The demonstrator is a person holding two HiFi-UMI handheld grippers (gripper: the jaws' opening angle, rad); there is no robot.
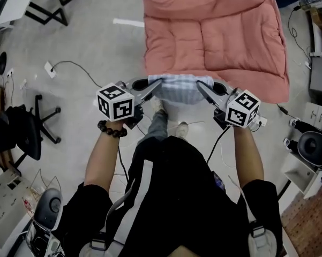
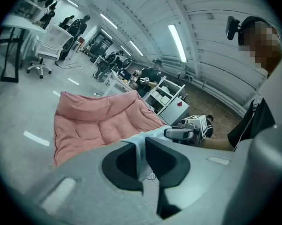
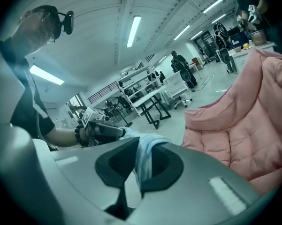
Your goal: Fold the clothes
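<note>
A pale blue garment [image 1: 179, 89] with a fine check hung in the air between two hand-held tools, above a grey workshop floor [image 1: 85, 42]. The left tongs [image 1: 159, 82] were clamped on one upper corner and the right tongs [image 1: 199, 84] on the other. In each gripper view a thin bunch of the light cloth sat pinched between the dark pads, with the jaws nearly together on it.

Held this way, the garment formed a short, wide band, fairly taut along its top edge. It was gathered into soft folds at both pinched corners and looser along the bottom. From the head view its far edge overlapped the near border of a pink quilted mat [image 1: 219, 36] that lay flat on the floor with a raised rim. Whether cloth and mat touched could not be told.

The person stood just behind the garment, both forearms reaching forward, one shoe [image 1: 181, 128] showing below the cloth. A dark beaded bracelet [image 1: 112, 129] circled the left wrist, just behind the marker cube [image 1: 115, 101] on that tool. Desks, chairs and other people filled the hall beyond.
</note>
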